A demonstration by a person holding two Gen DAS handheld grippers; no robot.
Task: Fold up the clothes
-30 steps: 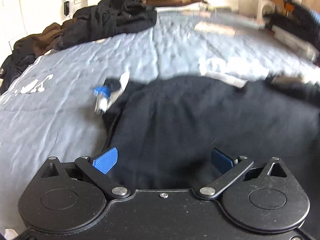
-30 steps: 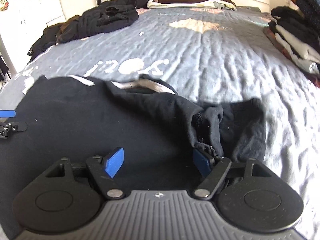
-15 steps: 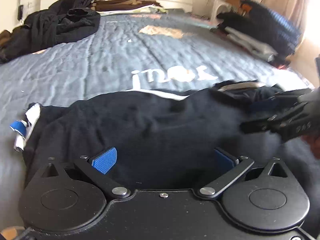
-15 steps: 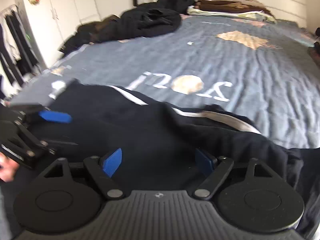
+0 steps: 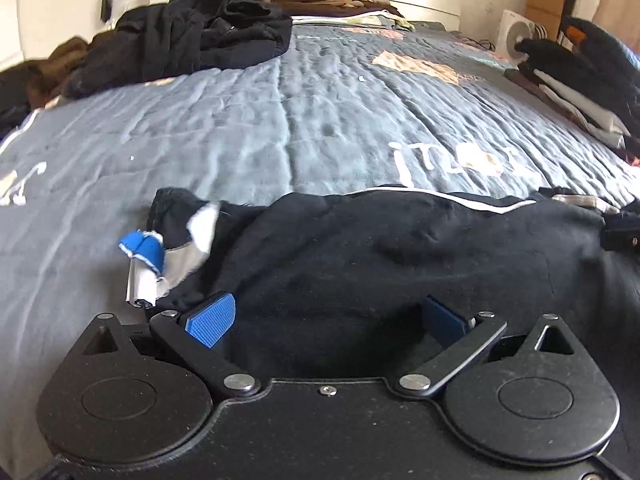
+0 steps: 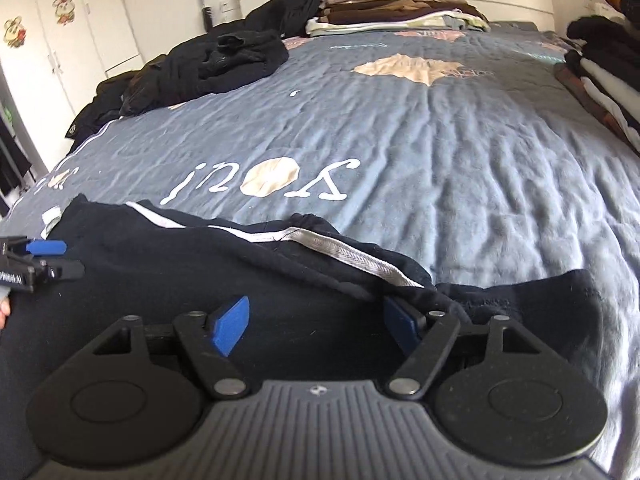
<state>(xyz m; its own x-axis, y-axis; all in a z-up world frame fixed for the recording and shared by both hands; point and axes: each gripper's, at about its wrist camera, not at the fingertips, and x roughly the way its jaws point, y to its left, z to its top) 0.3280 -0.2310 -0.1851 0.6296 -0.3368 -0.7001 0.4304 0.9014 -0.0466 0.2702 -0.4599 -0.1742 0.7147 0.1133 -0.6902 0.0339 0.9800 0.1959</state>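
A black garment (image 5: 400, 264) lies spread across the near part of the blue-grey bedspread (image 5: 280, 140). A blue and white end (image 5: 146, 256) sticks out at its left. A silver-white stripe (image 6: 340, 250) runs along its far edge. My left gripper (image 5: 326, 320) hovers open over the garment's left part, with only flat cloth under its blue pads (image 5: 210, 320). My right gripper (image 6: 316, 328) is over the right part. Its jaws are closing but still wide, and its pads (image 6: 230, 330) press on nothing. Each view catches the other gripper at its edge: the right gripper (image 5: 620, 232) and the left gripper (image 6: 40, 264).
A heap of dark clothes (image 6: 208, 68) lies along the bed's far left. A folded stack (image 6: 384, 12) sits against the headboard, and another stack (image 6: 600, 76) lines the right edge. White wardrobe doors (image 6: 48, 40) stand to the left and a white fan (image 5: 516, 36) to the far right.
Both views have swung sideways and settled, facing up the bed. The bunched black cloth once by the right gripper's right finger now lies flatter. Both grippers' jaws stay wide apart.
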